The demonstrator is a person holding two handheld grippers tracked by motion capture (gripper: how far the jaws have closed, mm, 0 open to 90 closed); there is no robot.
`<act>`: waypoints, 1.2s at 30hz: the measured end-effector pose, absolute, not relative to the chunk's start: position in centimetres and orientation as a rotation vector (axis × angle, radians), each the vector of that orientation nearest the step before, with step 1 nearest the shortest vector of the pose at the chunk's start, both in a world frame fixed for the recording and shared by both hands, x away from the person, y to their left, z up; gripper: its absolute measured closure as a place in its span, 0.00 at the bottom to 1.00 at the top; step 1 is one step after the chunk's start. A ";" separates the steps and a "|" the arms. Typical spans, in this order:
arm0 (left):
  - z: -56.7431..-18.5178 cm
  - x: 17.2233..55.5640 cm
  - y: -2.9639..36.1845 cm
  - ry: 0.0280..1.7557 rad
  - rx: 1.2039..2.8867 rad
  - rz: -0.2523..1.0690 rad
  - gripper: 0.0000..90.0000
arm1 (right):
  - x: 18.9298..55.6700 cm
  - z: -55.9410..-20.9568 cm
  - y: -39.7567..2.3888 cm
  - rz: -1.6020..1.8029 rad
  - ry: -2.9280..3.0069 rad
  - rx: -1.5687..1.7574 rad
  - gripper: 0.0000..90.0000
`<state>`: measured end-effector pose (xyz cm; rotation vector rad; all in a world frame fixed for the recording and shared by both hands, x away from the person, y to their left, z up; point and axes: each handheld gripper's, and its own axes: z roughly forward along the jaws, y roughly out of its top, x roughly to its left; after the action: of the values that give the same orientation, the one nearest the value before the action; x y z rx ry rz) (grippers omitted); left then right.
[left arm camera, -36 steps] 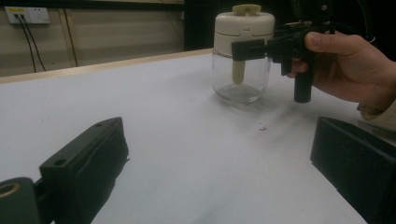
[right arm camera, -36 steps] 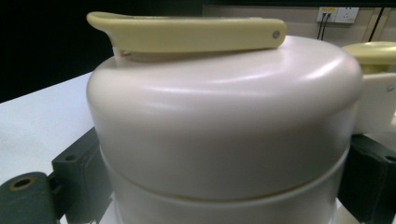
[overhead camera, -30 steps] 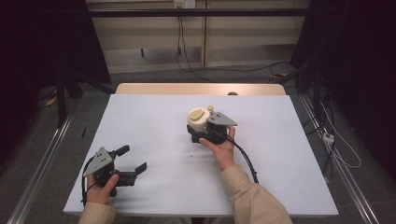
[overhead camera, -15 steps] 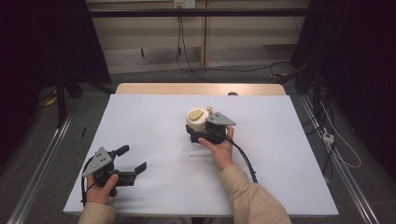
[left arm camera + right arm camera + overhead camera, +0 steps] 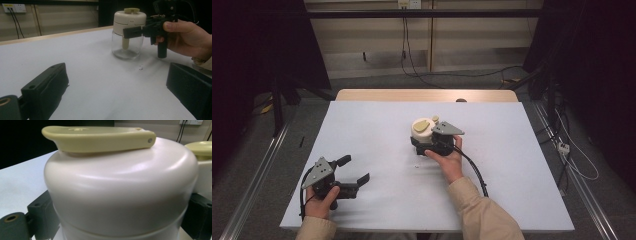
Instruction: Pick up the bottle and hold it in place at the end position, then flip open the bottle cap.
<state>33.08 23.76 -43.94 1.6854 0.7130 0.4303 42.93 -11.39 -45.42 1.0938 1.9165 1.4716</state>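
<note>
White covers the bench [image 5: 377,130]; from above, the jar [image 5: 424,131] stands upright mid-bench, the right hand-held gripper [image 5: 428,144] around it, the left hand-held gripper [image 5: 353,170] well apart near the front edge, jaws apart, empty

Left gripper view: the jar [image 5: 128,32] lies ahead, a jaw across its lid

Right gripper view: jaws flank the cream lid [image 5: 120,187]; contact I cannot tell
</note>
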 end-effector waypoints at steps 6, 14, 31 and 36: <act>-44.0 33.1 23.4 0.713 1.680 0.433 0.03 | 42.8 -45.5 -11.6 1.470 1.930 1.096 0.08; -44.0 33.3 22.8 0.707 1.701 0.434 0.03 | 42.8 -45.5 -11.6 1.470 1.926 1.097 0.08; -42.8 34.3 21.3 0.737 1.678 0.432 0.03 | 42.7 -45.5 -11.5 1.457 1.925 1.098 0.08; -42.5 34.7 20.5 0.766 1.668 0.420 0.03 | 42.7 -45.5 -11.5 1.456 1.927 1.096 0.08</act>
<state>34.65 20.54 -42.48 1.6683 0.7664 0.4195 42.72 -11.52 -45.50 1.0962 1.9265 1.4561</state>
